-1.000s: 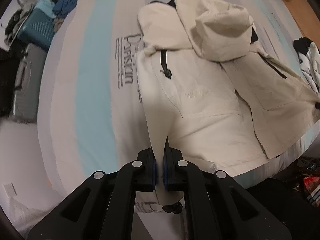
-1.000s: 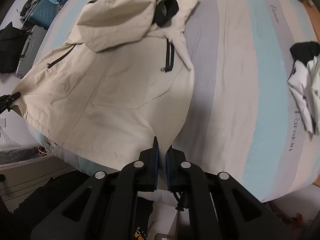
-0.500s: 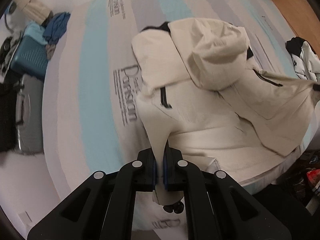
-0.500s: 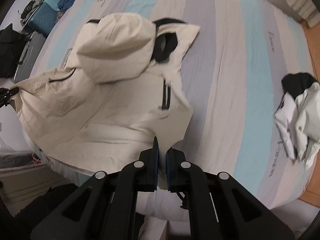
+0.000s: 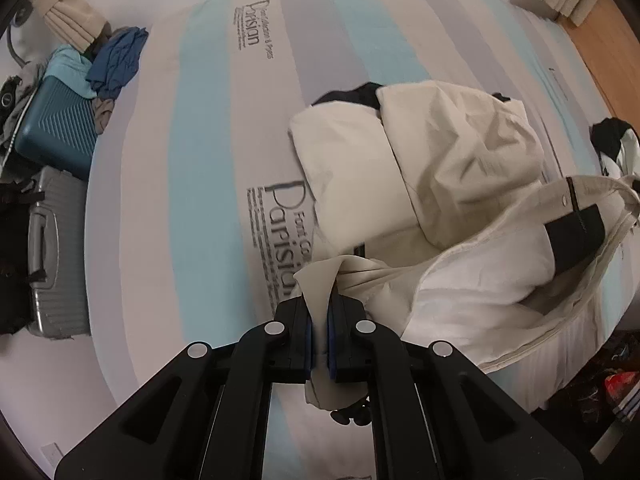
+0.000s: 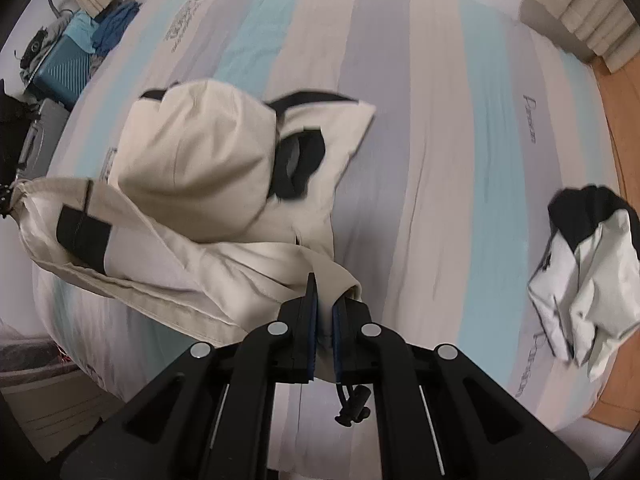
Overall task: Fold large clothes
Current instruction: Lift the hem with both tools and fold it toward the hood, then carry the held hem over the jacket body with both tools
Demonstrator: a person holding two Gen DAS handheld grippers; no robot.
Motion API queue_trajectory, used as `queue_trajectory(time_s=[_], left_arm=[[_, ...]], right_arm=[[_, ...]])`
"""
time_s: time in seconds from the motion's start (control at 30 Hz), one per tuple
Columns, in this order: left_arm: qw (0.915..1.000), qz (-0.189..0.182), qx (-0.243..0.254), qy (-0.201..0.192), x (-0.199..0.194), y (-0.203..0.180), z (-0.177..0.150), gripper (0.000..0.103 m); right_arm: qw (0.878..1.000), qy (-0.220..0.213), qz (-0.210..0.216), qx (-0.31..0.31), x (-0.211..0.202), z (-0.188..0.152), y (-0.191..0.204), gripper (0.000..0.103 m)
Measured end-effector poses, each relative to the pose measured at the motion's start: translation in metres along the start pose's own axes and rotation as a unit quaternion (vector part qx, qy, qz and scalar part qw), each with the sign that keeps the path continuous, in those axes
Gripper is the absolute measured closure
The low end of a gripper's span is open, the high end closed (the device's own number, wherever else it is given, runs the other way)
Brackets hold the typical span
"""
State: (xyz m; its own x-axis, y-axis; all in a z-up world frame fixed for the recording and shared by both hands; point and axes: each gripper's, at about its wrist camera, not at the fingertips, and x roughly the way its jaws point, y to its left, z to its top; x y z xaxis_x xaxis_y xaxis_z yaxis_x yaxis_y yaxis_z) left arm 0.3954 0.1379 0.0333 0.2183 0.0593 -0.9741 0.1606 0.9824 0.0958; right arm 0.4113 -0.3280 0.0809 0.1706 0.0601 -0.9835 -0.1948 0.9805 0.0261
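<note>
At the far left, a teal ribbed hard-shell suitcase (image 5: 54, 128) and a grey one stand beside the striped blue, grey and cream bedsheet (image 5: 192, 160), well apart from the work. On that sheet lies the cream hooded jacket with black trim (image 5: 440, 152), its hood bunched on top and its lower hem raised off the bed. The left gripper (image 5: 319, 332) is clenched on one hem corner; the right gripper (image 6: 324, 332) is clamped on the other.

The cloth pinched in each jaw is only a thin edge, so a tug could pull it free and drop the fold. The bulky hood may skew the layers. A dangling black drawstring toggle (image 6: 354, 404) could snag.

The sleeves are hidden under the body. At the right, a crumpled black-and-white garment (image 6: 580, 280) lies apart, its type unclear.
</note>
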Motion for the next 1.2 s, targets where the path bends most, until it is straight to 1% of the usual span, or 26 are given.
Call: queue_trajectory(time_s=[0.07, 0.2, 0.4, 0.53, 0.8, 0.87, 1.0, 1.13, 1.2], left_arm=[[1.0, -0.002, -0.004, 0.0, 0.003, 0.004, 0.007, 0.099], [0.9997, -0.014, -0.022, 0.002, 0.01, 0.017, 0.033, 0.099], [0.9999, -0.002, -0.012, -0.004, 0.022, 0.021, 0.074, 0.099], [1.0, 0.005, -0.003, -0.001, 0.043, 0.023, 0.107, 0.099], [0.9998, 0.01, 0.002, 0.018, 0.097, 0.027, 0.156, 0.098], [0.9998, 0.014, 0.001, 0.016, 0.11, 0.029, 0.164, 0.098], [0.9997, 0.026, -0.003, 0.003, 0.132, 0.027, 0.175, 0.098], [0.9995, 0.026, -0.017, 0.009, 0.162, 0.031, 0.181, 0.098], [0.9993, 0.031, -0.022, 0.007, 0.176, 0.032, 0.184, 0.098]], right_arm=[[1.0, -0.003, 0.002, 0.002, 0.0, 0.016, -0.003, 0.098], [1.0, -0.009, -0.001, -0.005, 0.002, 0.048, -0.004, 0.098], [0.999, -0.019, -0.026, -0.028, 0.016, 0.098, -0.005, 0.098], [0.999, -0.018, -0.032, -0.025, 0.035, 0.123, -0.01, 0.098], [0.999, 0.003, -0.03, -0.015, 0.086, 0.164, -0.021, 0.098], [0.999, 0.006, -0.032, -0.014, 0.1, 0.174, -0.023, 0.098], [0.999, 0.008, -0.036, -0.008, 0.127, 0.19, -0.028, 0.098], [0.999, 0.015, -0.033, 0.001, 0.153, 0.199, -0.031, 0.098], [0.999, 0.016, -0.041, -0.003, 0.165, 0.201, -0.029, 0.098]])
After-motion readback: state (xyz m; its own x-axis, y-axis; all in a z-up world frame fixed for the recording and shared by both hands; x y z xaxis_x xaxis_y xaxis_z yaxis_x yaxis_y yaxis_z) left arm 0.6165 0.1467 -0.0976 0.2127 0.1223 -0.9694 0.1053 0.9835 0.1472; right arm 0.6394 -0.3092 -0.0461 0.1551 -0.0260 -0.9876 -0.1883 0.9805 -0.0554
